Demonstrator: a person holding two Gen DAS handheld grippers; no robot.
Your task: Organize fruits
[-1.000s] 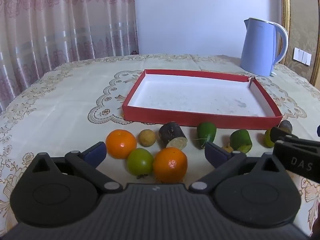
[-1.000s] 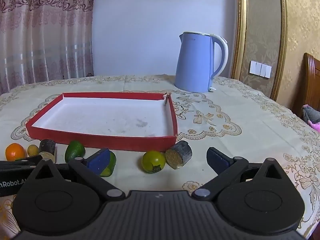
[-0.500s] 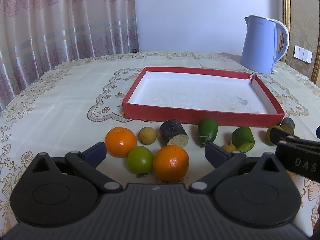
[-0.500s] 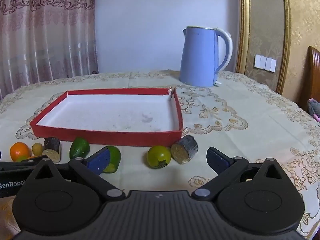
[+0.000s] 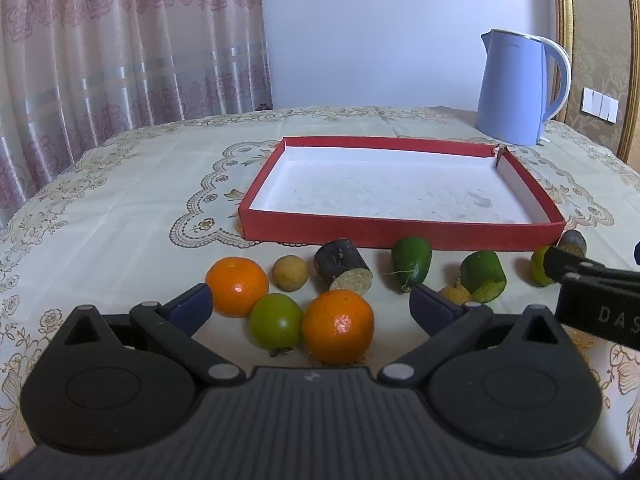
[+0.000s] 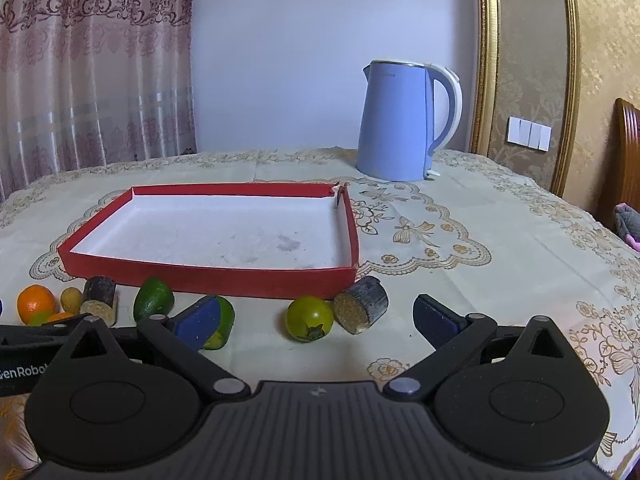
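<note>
Both my grippers are easing lower toward the fruit, left gripper [image 5: 310,304] spread wide around the orange [image 5: 338,324] at 12 o'clock, right gripper [image 6: 316,320] gaping before the green tomato [image 6: 309,318].

Kettle: a pale blue electric kettle [image 6: 396,120] with a white handle stands upright at the far side of the table, its spout to the left.
Tablecloth: a cream cloth [image 6: 460,216] with gold floral embroidery and scalloped lace medallions covers the table.
Curtain: pinkish, pleated, with a dark floral border along the top [image 5: 120,48], hanging behind the table on the left.
Wall: plain pale lilac [image 6: 280,40].
Frame: a gilt moulding [image 6: 486,60] runs upright beside gold patterned wallpaper.
Switches: a white switch plate [image 6: 529,133] on that wallpaper.
Right edge: dark wooden furniture, perhaps a chair back [image 6: 628,152].
</note>
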